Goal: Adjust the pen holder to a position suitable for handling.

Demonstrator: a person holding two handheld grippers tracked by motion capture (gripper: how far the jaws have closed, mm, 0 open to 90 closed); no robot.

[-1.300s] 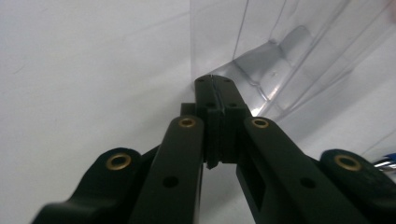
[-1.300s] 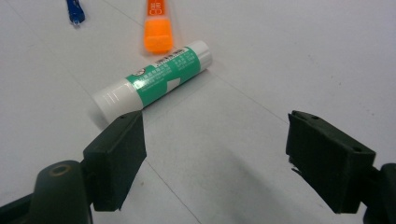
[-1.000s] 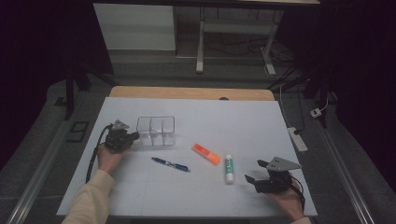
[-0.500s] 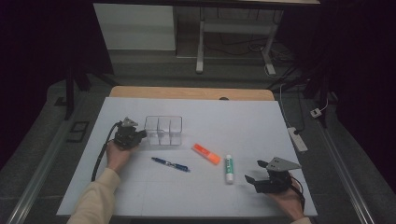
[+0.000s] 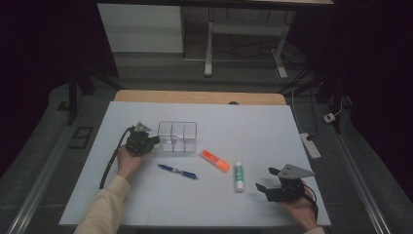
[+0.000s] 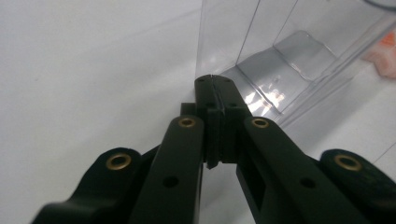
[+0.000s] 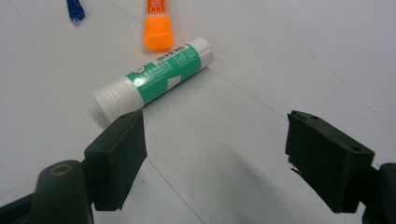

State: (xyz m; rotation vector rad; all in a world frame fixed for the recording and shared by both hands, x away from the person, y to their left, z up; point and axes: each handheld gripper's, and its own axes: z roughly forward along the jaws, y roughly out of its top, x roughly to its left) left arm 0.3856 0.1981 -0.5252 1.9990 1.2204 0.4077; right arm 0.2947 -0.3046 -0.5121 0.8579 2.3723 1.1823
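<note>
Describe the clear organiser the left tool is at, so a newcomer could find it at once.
Start from the white sheet covering the table, then look to its left-centre, just right of the left tool. There stands a clear plastic box, open-topped and split into compartments. Unlike the blue pen, orange highlighter and green-and-white glue stick lying flat, it is see-through and upright.

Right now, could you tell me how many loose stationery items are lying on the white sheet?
3: a blue pen nearest the left gripper, an orange highlighter in the middle, and a green-labelled glue stick beside the right gripper.

Left gripper [image 5: 155, 140] path: blocked ahead by clear organizer [image 5: 178, 136].
Right gripper [image 7: 215, 154] path: bare sheet [image 5: 253, 126], glue stick [image 7: 152, 77] beyond.
</note>
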